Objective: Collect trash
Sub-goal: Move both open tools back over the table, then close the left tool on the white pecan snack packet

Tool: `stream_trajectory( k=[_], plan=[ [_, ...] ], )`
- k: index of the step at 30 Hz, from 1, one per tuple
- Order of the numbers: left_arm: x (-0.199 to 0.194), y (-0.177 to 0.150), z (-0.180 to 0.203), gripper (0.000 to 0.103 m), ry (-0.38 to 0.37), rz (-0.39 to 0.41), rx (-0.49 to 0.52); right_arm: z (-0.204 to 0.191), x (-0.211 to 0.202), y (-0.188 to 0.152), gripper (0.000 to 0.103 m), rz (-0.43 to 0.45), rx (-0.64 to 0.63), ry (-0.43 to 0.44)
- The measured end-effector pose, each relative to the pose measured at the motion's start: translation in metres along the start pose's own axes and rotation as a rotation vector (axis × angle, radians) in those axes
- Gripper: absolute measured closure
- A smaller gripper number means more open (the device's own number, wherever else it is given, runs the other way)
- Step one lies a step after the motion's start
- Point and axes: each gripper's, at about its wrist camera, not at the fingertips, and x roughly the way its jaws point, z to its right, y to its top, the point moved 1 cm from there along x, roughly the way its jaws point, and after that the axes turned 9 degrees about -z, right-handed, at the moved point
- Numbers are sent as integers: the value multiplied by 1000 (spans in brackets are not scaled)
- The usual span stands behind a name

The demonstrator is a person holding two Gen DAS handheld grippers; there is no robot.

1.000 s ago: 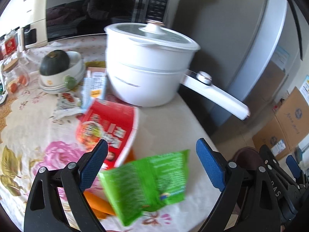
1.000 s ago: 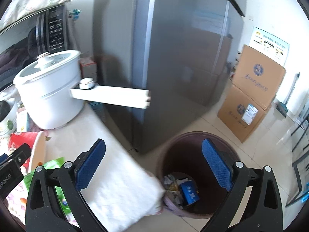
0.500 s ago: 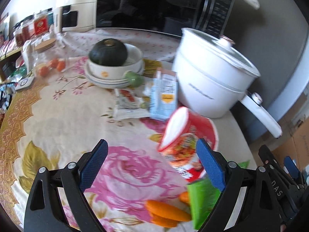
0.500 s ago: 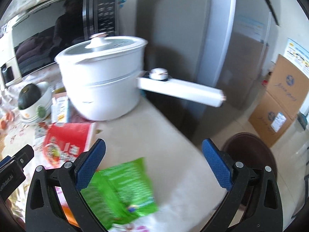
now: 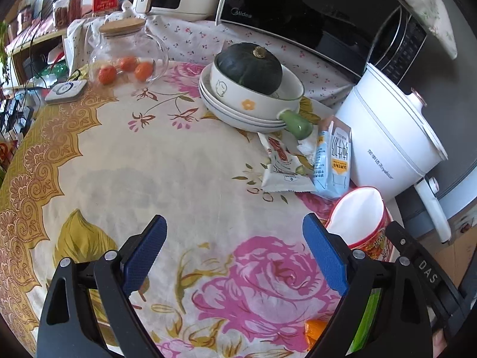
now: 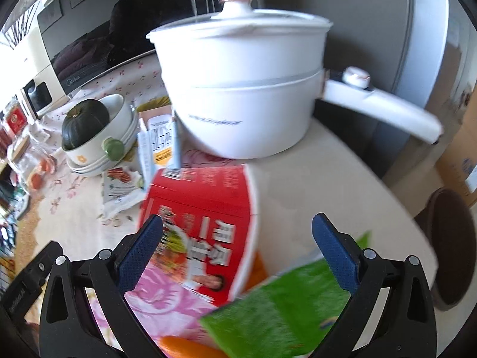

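Observation:
A red instant-noodle cup lies on its side on the flowered tablecloth; its white inside shows in the left wrist view. A green snack bag lies by it at the table's near edge. A white snack wrapper and a blue-and-white milk carton lie flat beside the white pot. My left gripper is open and empty above bare cloth, left of the cup. My right gripper is open and empty, just above the cup and green bag.
A white electric pot with a long handle stands behind the trash. A bowl with a dark squash sits on stacked plates. A glass jar and microwave stand at the back. A brown bin is on the floor right.
Both grippers swung left from the bin and fridge side toward the table. The right one now hovers over the red cup and green bag; the left looks across the tablecloth.

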Motion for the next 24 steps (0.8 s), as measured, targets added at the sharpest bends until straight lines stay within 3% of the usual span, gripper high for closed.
stream_trajectory(
  k=[2,9,15,20,23,24],
  plan=[
    [-1,1,-1,13,-2,2,7,-4,4,3,7,-11,11,30],
    [1,2,-8,13,0,-4,12,-9,8,13,7,15,30,4],
    [8,3,-10,13,0,-17,13,-17,15,13,7,-54,57,99],
    [13,6,-15,13,14,-20,12,-26,24,9,6,-85,57,129],
    [21,10,-18,13,23,-25,-2,-26,26,8,22,-35,38,143],
    [24,13,-19,13,25,-23,-5,-25,25,8,31,-19,34,162]
  ],
)
